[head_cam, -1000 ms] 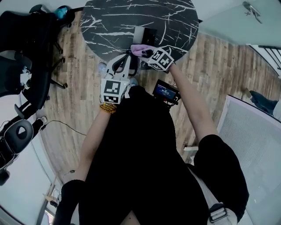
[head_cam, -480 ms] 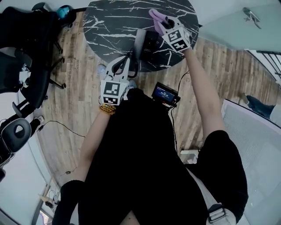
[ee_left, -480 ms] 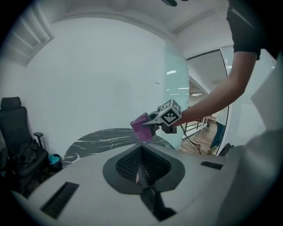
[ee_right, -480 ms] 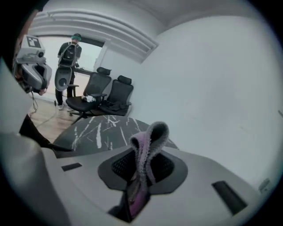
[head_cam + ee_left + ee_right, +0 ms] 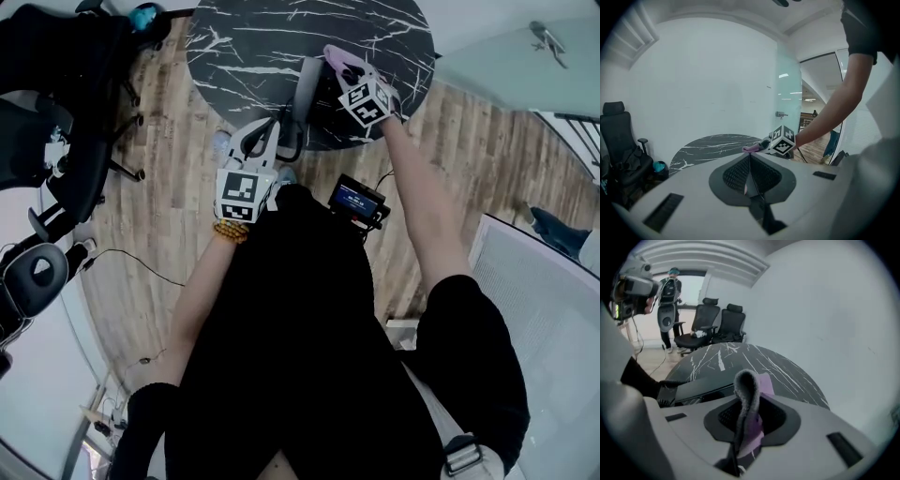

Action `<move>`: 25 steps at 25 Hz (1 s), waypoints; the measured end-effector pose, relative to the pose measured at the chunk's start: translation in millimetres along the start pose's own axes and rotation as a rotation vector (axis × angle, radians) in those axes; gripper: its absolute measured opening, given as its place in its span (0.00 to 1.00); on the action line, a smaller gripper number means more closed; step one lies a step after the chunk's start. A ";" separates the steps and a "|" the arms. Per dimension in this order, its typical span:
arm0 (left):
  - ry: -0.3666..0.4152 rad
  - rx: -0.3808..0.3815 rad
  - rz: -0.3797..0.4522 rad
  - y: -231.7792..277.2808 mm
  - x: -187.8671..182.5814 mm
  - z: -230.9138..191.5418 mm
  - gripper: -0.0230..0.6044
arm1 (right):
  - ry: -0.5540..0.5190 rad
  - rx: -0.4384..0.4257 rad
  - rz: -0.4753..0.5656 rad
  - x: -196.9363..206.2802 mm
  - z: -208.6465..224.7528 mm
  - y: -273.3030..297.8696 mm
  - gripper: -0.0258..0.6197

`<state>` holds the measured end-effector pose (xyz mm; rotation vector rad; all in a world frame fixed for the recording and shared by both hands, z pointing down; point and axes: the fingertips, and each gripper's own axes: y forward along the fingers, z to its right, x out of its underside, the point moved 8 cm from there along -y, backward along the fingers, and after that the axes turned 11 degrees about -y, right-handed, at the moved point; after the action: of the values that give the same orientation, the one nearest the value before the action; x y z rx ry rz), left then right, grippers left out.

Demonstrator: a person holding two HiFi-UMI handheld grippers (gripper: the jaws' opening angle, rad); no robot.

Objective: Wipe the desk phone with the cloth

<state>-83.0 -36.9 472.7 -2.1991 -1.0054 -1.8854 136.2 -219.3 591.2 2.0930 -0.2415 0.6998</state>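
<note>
Pinching the pink cloth (image 5: pixel 747 389), right gripper (image 5: pixel 345 67) jaws clamped on it, over desk phone (image 5: pixel 312 92) on marble table (image 5: pixel 246 45). Left gripper (image 5: pixel 751 172) jaws together, empty, at table's near edge.

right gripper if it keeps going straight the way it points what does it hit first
Most likely the marble table top, beyond the desk phone, which sits left of that line. The cloth clamped in the right gripper sticks out ahead and would touch first. Depth is uncertain.
</note>
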 end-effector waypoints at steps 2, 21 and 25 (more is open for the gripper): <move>-0.006 0.009 -0.007 2.1 2.2 0.2 0.07 | 0.065 0.012 0.026 1.9 0.3 0.5 0.15; -0.018 0.035 -0.015 6.9 4.6 4.1 0.07 | 0.074 -0.026 0.062 3.7 -29.5 1.6 0.15; -0.016 0.035 -0.014 6.9 5.2 4.9 0.07 | 0.095 -0.027 0.067 3.6 -31.1 1.1 0.15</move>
<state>-75.2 -37.9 478.7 -2.1970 -1.0514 -1.8439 126.6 -194.5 607.8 2.0277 -0.2680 0.8293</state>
